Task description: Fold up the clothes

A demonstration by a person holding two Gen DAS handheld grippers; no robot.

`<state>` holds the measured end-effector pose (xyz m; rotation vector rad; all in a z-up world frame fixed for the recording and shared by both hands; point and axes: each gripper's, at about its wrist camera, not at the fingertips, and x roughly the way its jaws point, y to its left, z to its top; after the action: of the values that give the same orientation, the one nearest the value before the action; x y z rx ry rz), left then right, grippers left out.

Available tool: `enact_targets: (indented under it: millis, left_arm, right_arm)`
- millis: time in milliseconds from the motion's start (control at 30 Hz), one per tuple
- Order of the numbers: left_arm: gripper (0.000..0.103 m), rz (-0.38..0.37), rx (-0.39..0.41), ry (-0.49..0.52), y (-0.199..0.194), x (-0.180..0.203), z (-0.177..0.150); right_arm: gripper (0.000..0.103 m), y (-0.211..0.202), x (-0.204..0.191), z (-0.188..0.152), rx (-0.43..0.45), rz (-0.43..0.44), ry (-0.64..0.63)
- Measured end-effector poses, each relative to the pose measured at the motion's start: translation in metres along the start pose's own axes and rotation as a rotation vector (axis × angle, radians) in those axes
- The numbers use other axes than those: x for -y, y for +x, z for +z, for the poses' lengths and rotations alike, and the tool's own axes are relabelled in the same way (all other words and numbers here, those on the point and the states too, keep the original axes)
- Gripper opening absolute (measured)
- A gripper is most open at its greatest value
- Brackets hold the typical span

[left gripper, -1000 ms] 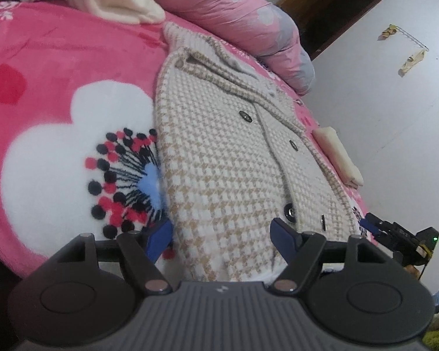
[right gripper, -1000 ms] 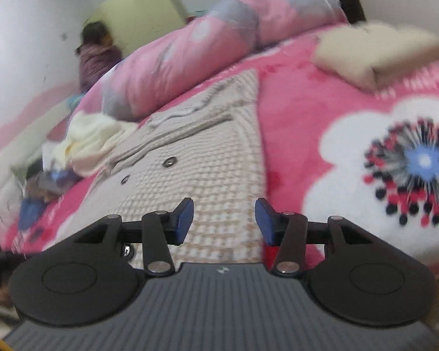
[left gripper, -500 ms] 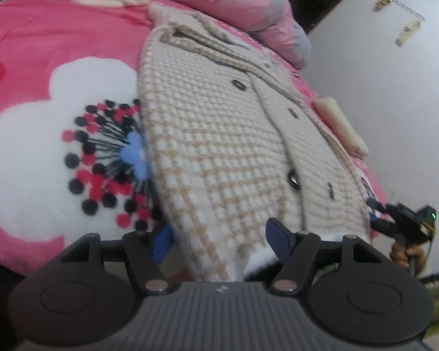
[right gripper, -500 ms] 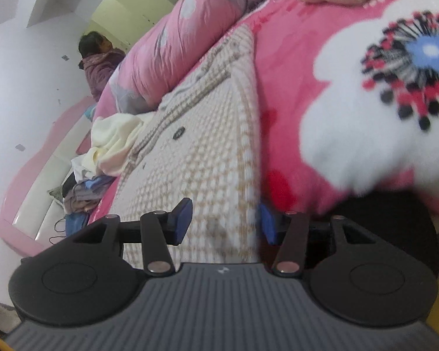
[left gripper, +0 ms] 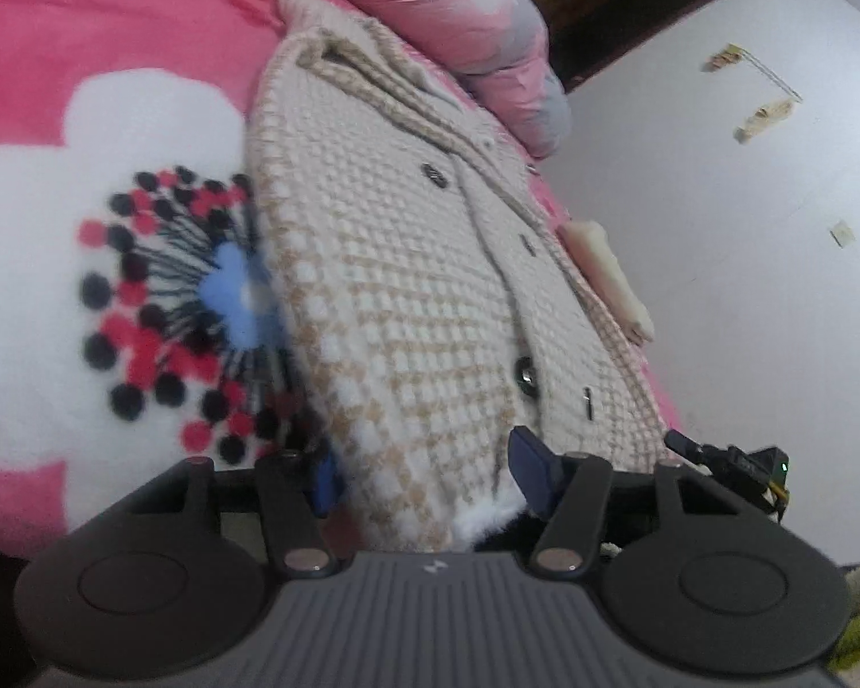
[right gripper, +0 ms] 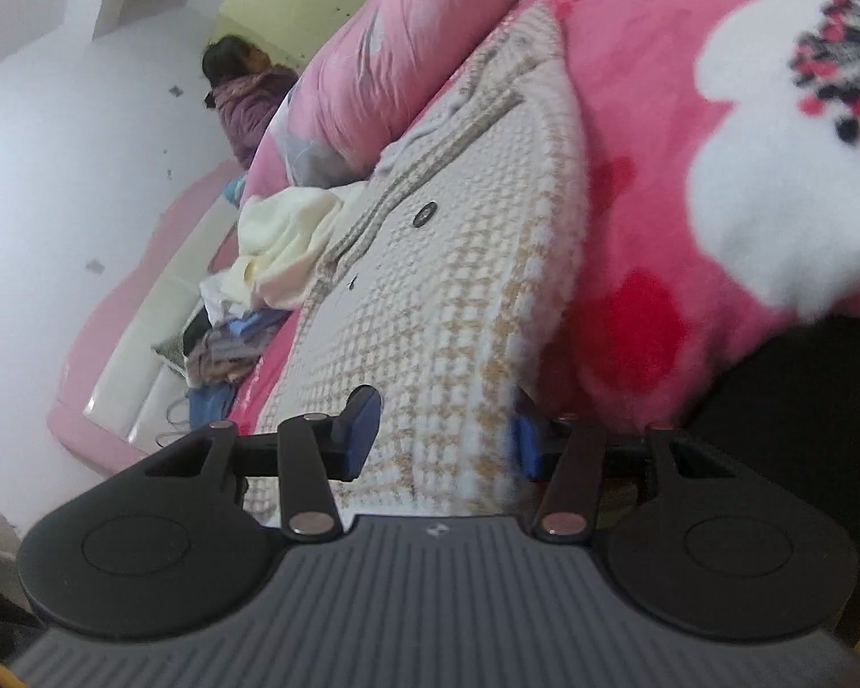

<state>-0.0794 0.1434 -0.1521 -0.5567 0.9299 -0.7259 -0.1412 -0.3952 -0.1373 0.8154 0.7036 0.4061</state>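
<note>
Pink blanket (left gripper: 40, 23) bears flat checked cardigan (left gripper: 407, 286); left tool (left gripper: 424, 479) closing, right tool (right gripper: 441, 438) half-open, both astride hem.

Beige-and-white checked knit coat (left gripper: 407, 286), buttoned, spread flat, front up, on the pink floral blanket (left gripper: 86, 46)

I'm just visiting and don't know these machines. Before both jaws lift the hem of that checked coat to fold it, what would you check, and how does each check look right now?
1. Coat lies flat on the pink blanket: ok.
2. Hem sits between the left gripper jaws: ok.
3. Left jaws pinching the hem: not ok, they are closing and not visibly pressing yet.
4. Hem sits between the right gripper jaws: ok.
5. Right jaws pinching the hem: cannot tell, its far pad is blurred.
6. Space beyond the collar free for the fold: not ok, a cream garment and a pink pillow crowd it.
</note>
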Motion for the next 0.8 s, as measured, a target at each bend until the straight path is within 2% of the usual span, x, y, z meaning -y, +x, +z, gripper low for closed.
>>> enact_targets:
  millis: [100, 167, 267, 300, 333, 367, 400, 433, 500, 600, 800]
  left_arm:
    - [0.056, 0.008, -0.029, 0.002, 0.010, -0.001, 0.002]
    - [0.057, 0.024, -0.038, 0.013, 0.013, 0.001, 0.005]
    - [0.056, 0.044, -0.050, 0.029, 0.015, 0.005, 0.006]
    - [0.053, 0.049, -0.052, 0.035, 0.016, 0.006, 0.006]
    - [0.048, 0.059, -0.053, 0.041, 0.016, 0.007, 0.006]
    - [0.031, 0.063, -0.052, 0.042, 0.014, 0.008, 0.007]
    - [0.018, 0.065, -0.050, 0.040, 0.011, 0.008, 0.008]
    - [0.016, 0.066, -0.048, 0.037, 0.008, 0.009, 0.008]
    - [0.011, 0.040, -0.024, 0.026, -0.001, 0.009, 0.011]
    - [0.010, -0.038, 0.037, 0.005, -0.015, 0.014, 0.019]
    - [0.009, -0.113, 0.123, 0.068, -0.023, 0.036, 0.044]
  right_arm:
    - [0.043, 0.004, -0.003, 0.001, -0.033, -0.049, 0.005]
    - [0.038, 0.009, -0.006, -0.001, -0.071, -0.041, 0.003]
    - [0.038, 0.012, -0.013, -0.004, -0.091, -0.026, -0.024]
    - [0.037, 0.013, -0.012, -0.004, -0.093, -0.032, -0.017]
    - [0.030, 0.013, -0.010, -0.005, -0.096, -0.038, -0.011]
    - [0.019, 0.015, -0.008, -0.005, -0.102, -0.055, -0.001]
    - [0.016, 0.014, -0.008, -0.006, -0.098, -0.061, 0.006]
    - [0.010, 0.012, -0.007, -0.006, -0.095, -0.065, 0.013]
    - [0.008, 0.004, -0.012, -0.005, -0.055, -0.035, -0.007]
    - [0.007, -0.006, -0.023, -0.002, 0.006, 0.020, -0.040]
    - [0.007, -0.010, -0.049, 0.018, 0.089, 0.096, -0.127]
